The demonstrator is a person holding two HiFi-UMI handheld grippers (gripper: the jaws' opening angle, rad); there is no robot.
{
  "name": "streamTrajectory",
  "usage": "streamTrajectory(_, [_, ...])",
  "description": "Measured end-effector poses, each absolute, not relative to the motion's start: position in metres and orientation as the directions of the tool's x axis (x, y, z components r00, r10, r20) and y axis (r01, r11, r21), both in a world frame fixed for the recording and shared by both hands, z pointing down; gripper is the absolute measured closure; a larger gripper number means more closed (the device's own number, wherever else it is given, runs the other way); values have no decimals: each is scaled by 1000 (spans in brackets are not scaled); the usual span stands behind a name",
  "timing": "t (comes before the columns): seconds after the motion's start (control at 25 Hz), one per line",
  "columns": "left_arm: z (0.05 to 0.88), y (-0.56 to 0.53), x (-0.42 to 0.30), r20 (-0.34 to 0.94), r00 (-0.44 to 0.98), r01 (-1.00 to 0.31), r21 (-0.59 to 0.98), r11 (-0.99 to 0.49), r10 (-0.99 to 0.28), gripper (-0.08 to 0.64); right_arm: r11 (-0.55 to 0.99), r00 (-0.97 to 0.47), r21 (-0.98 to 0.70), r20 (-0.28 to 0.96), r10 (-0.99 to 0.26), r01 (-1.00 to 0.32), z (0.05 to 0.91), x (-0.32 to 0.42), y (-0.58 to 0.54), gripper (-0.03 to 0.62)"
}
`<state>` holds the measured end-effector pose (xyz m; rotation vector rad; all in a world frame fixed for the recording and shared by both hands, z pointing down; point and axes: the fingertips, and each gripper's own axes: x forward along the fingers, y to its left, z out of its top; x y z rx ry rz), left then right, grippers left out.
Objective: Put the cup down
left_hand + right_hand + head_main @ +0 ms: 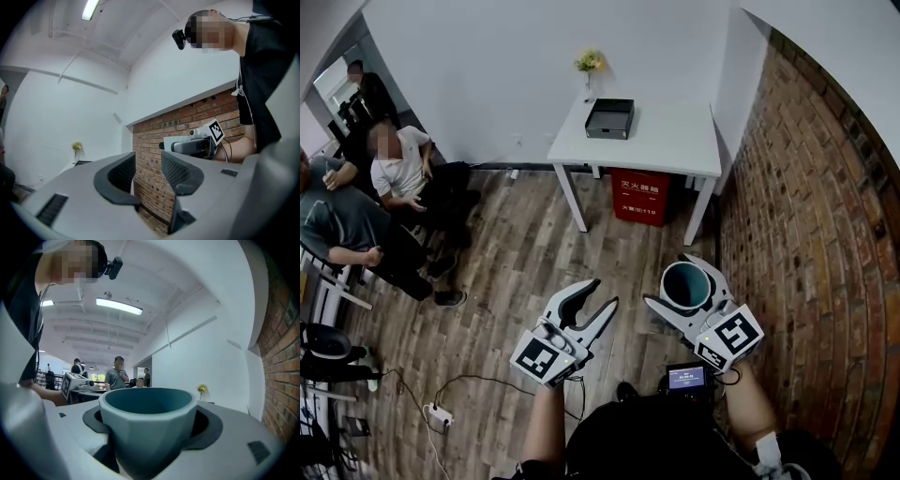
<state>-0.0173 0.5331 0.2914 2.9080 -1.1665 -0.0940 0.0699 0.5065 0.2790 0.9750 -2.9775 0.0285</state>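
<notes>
Gripping the teal cup [685,286] on two sides, the right gripper [670,281] has its jaws closed against the cup's wall. In the right gripper view the cup fills the space between the dark pads [210,426], one pad on each flank. The cup stands upright with its open mouth facing up, and its inside looks empty. It is not resting on anything: in the head view it hangs in the air above the wooden floor [516,272], near the brick wall [806,234] on the person's right and well short of the white table [675,131] ahead.

The left gripper [602,295] is held just beside the right one at about the same height. Its jaws stand apart, and the left gripper view shows only brick through the gap between them, so it carries nothing.

On the table, toward its left side, sits a black tray [609,118]. A small vase of yellow flowers [589,62] stands behind it, against the white wall. A red box [639,197] sits on the floor under the table. Several seated people [394,178] are along the left edge of the room, well apart from both grippers.
</notes>
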Motion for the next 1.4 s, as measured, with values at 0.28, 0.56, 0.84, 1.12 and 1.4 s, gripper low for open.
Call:
streamTrajectory(0.28, [309,524,-47,-19,720,-692,40,-720,-693,396,792,-793,-19,20,-609,-610,285,50,500,183])
streamTrajectory(0.56, [319,495,-61,-34,704,-708,51,-704,-710,397,789,-789,-26,23,-614,-614,294,40,469,183])
streamTrajectory(0.84, [334,424,-71,-49,669,-738,74,-671,-741,397,794,-795,-60,3,-606,-605,313,39,396,183])
streamTrajectory(1.12, [335,302,-68,-51,655,-752,55,-657,-754,397,801,-802,-76,-21,-597,-594,315,43,268,183])
streamTrajectory(1.4, [331,179,-62,-47,642,-764,43,-644,-765,397,799,-800,-59,-23,-600,-598,314,54,145,183])
